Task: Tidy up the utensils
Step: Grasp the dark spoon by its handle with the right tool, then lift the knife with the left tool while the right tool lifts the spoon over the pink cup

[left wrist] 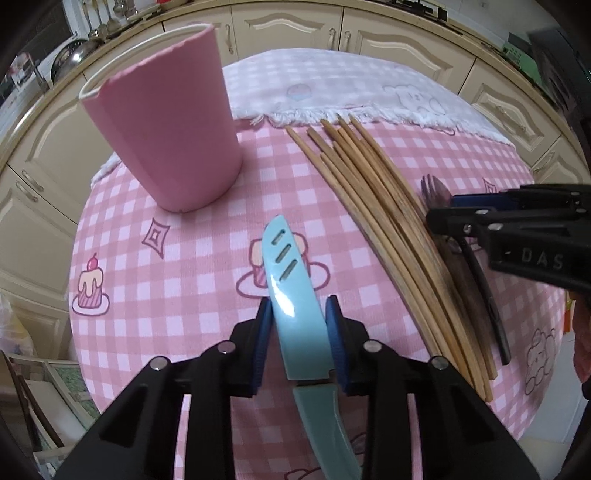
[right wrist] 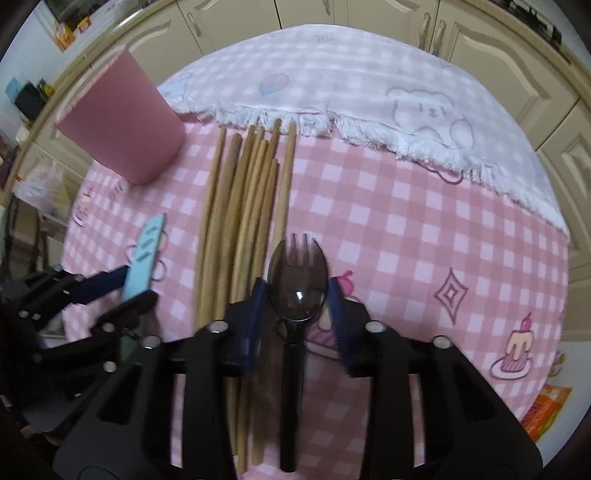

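Note:
My left gripper [left wrist: 298, 315] is shut on a light blue sheathed knife [left wrist: 286, 288], tip pointing away. It also shows in the right wrist view [right wrist: 146, 254]. A pink cup [left wrist: 162, 122] stands upright at the far left; it shows too in the right wrist view [right wrist: 122, 125]. My right gripper [right wrist: 295, 295] is shut on a dark spork [right wrist: 296, 280], tines pointing away, its black handle running back under the gripper. Several wooden chopsticks [right wrist: 243, 221] lie side by side between the two grippers, and in the left wrist view [left wrist: 384, 221] they lie right of the knife.
The round table has a pink checked cloth [right wrist: 406, 240] and a white fringed cloth [right wrist: 332, 81] over its far half. Cream kitchen cabinets [left wrist: 288, 26] surround the table. The right gripper [left wrist: 517, 221] enters the left wrist view at right.

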`<state>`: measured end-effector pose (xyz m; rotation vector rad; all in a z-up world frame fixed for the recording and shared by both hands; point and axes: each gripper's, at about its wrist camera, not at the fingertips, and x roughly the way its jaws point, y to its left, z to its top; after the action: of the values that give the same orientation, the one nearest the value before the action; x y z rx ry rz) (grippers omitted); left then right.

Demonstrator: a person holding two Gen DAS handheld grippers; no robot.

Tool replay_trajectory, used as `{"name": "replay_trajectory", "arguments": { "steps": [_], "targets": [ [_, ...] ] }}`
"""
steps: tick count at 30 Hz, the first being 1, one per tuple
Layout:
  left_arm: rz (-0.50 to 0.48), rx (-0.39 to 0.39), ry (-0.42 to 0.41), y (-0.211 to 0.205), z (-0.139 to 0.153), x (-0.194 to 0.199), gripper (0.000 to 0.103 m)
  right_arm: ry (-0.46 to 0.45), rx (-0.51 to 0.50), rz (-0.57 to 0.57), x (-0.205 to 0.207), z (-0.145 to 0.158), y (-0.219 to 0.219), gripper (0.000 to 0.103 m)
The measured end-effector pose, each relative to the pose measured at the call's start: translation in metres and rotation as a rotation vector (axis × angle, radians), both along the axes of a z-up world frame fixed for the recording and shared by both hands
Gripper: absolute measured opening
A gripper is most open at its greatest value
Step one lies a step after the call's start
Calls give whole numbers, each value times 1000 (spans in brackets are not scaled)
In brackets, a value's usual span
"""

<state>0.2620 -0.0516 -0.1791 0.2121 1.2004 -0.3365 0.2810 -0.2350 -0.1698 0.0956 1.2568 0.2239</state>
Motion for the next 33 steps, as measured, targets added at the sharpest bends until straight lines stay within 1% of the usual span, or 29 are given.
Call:
{"name": "replay_trajectory", "arguments": {
  "steps": [2, 5, 7, 9, 11, 12, 15, 20, 24, 28, 33],
  "targets": [
    [4, -11, 8, 5, 0, -1, 29, 6, 15, -16, -1, 0, -6, 32],
    [-1, 6, 5, 6, 0, -5, 30, 11, -11, 1, -2, -4, -6, 33],
    [-2, 16, 0, 3, 0, -6, 31, 12, -38, 9, -1, -3, -3, 33],
    [-8, 24, -6, 1, -1, -5, 31, 3, -90, 28, 1, -4, 8, 32],
    [-15, 20, -20, -1, -1, -5, 29, -13, -126, 50, 0, -4, 14, 32],
    [-15, 15, -22, 0, -1, -5, 28, -22, -127, 55, -1, -4, 15, 32],
    [-5, -23, -16, 8, 0, -8, 26, -50, -56, 32, -9, 0, 3, 31],
    [11, -97, -32, 22, 4, -17, 25, -116, 21, 1, -24, 11, -14, 31],
    [28, -166, -84, 31, 14, -25, 25, -184, 92, -32, -34, 23, -25, 31],
    [40, -202, -143, 38, 28, -30, 24, -232, 125, -35, -42, 33, -25, 31],
    [51, -242, -225, 44, 43, -39, 24, -289, 142, -28, -45, 45, -22, 31]
  ]
}}
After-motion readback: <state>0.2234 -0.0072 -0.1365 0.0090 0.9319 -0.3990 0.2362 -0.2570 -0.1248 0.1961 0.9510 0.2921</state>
